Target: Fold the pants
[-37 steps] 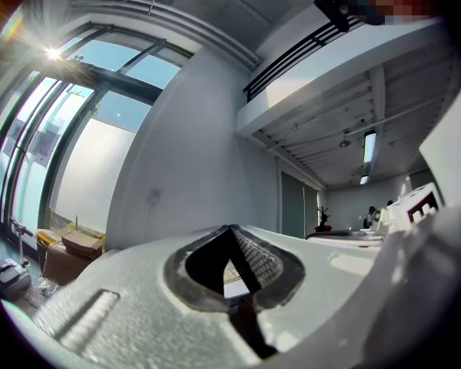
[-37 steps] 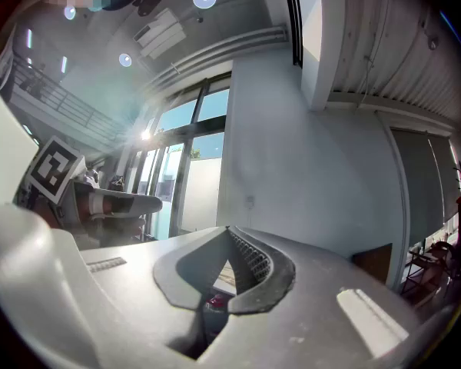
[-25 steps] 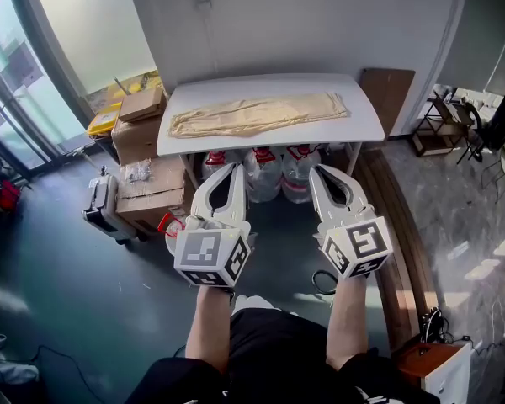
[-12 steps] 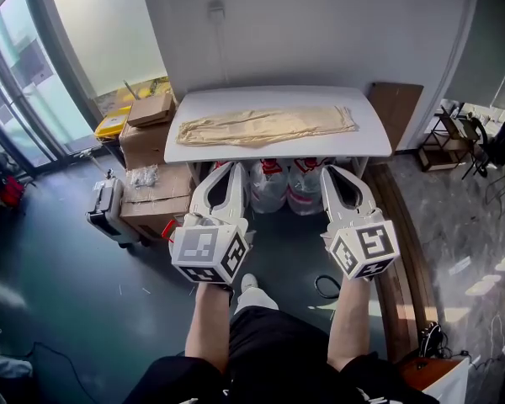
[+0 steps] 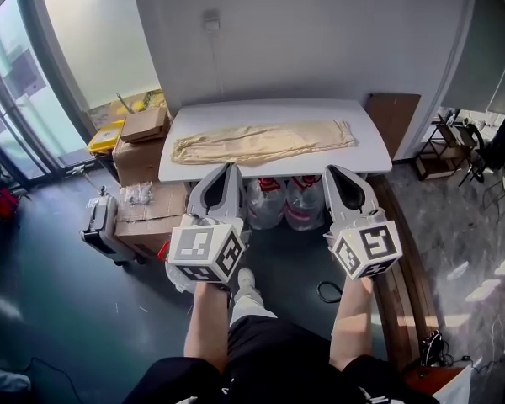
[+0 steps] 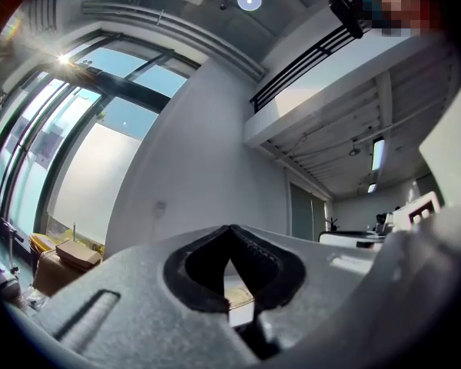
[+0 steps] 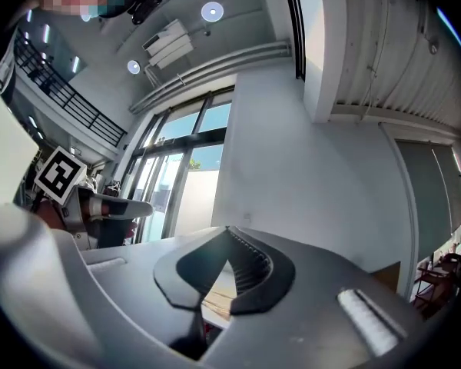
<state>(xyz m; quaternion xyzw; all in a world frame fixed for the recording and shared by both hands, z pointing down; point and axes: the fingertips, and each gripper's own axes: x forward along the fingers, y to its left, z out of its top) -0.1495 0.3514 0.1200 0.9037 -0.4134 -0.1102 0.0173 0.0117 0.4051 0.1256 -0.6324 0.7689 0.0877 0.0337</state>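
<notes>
You are holding the left gripper [image 5: 228, 168] and the right gripper [image 5: 331, 172] out in front of you. Each has its jaws pressed together on nothing, and both are hanging well short of the white table [image 5: 366, 144]. The beige pants [image 5: 261, 142] are lying flat and lengthwise across that table, legs together and not yet folded. I am judging this as the approach, with no fold under way. The next move is calling for you to bring both grippers over the cloth, part the jaws and pinch one end at two spots, so it lifts evenly. Which end is the waistband is proving hard to read. The grippers are covering part of the water jugs [image 5: 273, 204] beneath the table. Each gripper view is showing only a sliver of cloth past its jaws.
</notes>
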